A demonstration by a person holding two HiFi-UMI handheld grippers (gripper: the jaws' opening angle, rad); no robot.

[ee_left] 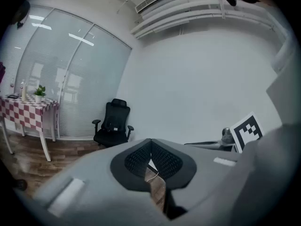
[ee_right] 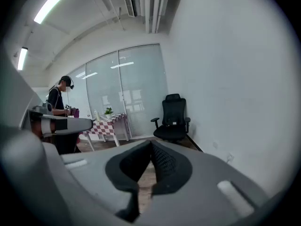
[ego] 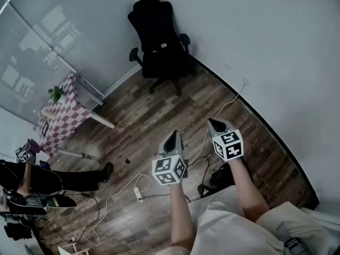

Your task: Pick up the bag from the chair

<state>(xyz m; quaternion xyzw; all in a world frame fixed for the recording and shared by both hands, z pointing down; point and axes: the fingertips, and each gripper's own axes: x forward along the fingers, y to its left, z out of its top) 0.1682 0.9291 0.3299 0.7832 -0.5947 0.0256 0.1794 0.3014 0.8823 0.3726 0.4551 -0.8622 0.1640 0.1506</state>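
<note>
The head view looks steeply down from high over the brown wood-plank floor (ego: 154, 116). The black high-backed office chair (ego: 158, 39) stands in the floor's far corner. Both gripper views face level toward that chair, well away, and both also show the pink-checked cloth-covered surface (ego: 64, 116).

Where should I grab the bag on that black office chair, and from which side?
Grip the bag near its top, coming from the open front of the chair; its backrest and armrests block the other sides. Black on black, any handle can't be made out from here.
</note>
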